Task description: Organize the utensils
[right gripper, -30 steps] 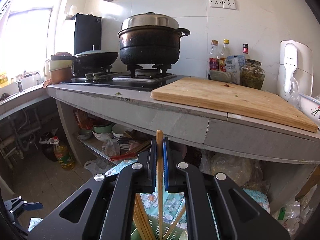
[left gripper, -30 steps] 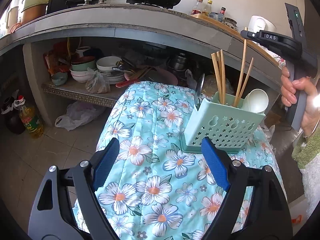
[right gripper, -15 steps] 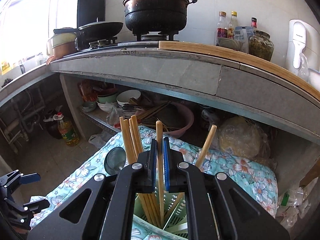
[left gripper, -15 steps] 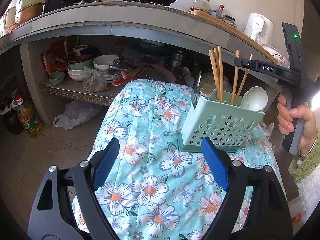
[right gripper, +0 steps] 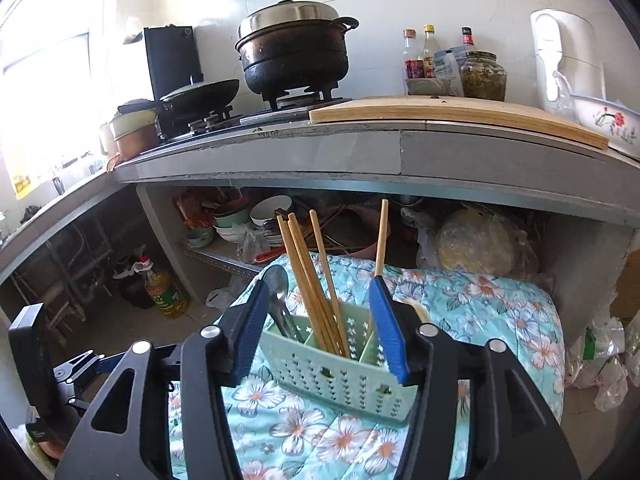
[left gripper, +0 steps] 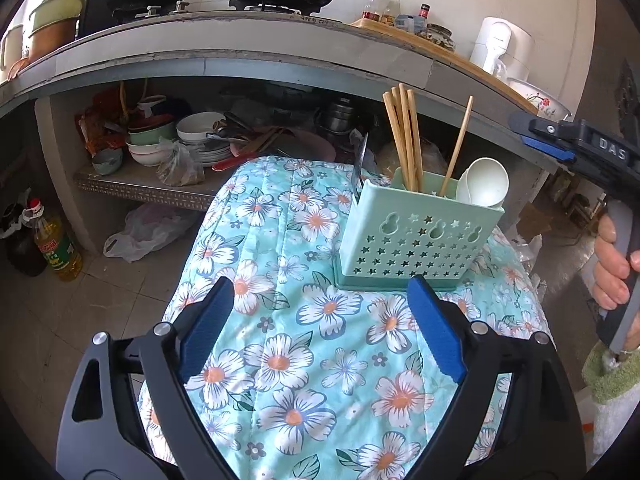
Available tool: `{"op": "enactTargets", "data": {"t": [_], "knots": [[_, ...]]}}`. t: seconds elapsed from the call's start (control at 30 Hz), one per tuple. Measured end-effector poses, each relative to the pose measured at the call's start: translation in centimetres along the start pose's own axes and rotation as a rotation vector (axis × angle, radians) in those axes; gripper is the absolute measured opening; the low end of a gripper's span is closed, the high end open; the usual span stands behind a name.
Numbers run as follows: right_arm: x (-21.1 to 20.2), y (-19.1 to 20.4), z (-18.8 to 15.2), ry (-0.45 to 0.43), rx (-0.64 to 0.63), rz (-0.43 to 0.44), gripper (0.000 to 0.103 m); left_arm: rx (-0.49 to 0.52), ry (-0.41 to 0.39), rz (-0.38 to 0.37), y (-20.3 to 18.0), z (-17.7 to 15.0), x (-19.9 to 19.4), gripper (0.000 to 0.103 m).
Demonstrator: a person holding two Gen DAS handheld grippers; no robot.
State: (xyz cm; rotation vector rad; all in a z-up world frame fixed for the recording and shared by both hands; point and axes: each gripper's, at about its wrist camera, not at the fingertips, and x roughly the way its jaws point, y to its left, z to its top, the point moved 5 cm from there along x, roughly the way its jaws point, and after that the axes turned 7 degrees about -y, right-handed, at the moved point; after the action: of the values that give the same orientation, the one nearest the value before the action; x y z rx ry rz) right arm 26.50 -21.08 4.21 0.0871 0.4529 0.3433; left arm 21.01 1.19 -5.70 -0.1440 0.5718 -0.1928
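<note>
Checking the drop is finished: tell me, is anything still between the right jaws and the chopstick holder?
Nothing visible. The right gripper is opening, its jaws empty, with only air before the green holder. The chopsticks stand inside.

One mint-green perforated utensil caddy (left gripper: 416,240) stands on one floral quilted cloth (left gripper: 288,344). In it are five wooden chopsticks (right gripper: 316,276): four bunched together and one leaning apart (right gripper: 381,236). There is one white plastic spoon (left gripper: 486,182) and one metal spoon (right gripper: 277,284). On the counter are one lidded black pot (right gripper: 294,52), one frying pan (right gripper: 200,94), one wooden cutting board (right gripper: 452,114), three sauce bottles (right gripper: 430,50) and one glass jar (right gripper: 483,76). The stacked bowls (left gripper: 154,140) under the counter number perhaps five; the shadow blurs them. One oil bottle (left gripper: 54,244) stands on the floor.
</note>
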Motion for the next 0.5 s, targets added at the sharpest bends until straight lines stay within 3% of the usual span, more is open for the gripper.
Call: {"op": "enactTargets", "data": {"t": [0.2,0.5], "knots": [[-4.8,0.2,-5.4,0.04,-0.002,-0.147,0.085,0.048,0.047,0.073,-1.6,-1.6,-0.8,0.091],[-8.9,-0.4,-12.4,0.131,0.053,-0.333,0.097,0.062,0.089,0.126,-2.4,-4.2,-2.2,0.095]]}}
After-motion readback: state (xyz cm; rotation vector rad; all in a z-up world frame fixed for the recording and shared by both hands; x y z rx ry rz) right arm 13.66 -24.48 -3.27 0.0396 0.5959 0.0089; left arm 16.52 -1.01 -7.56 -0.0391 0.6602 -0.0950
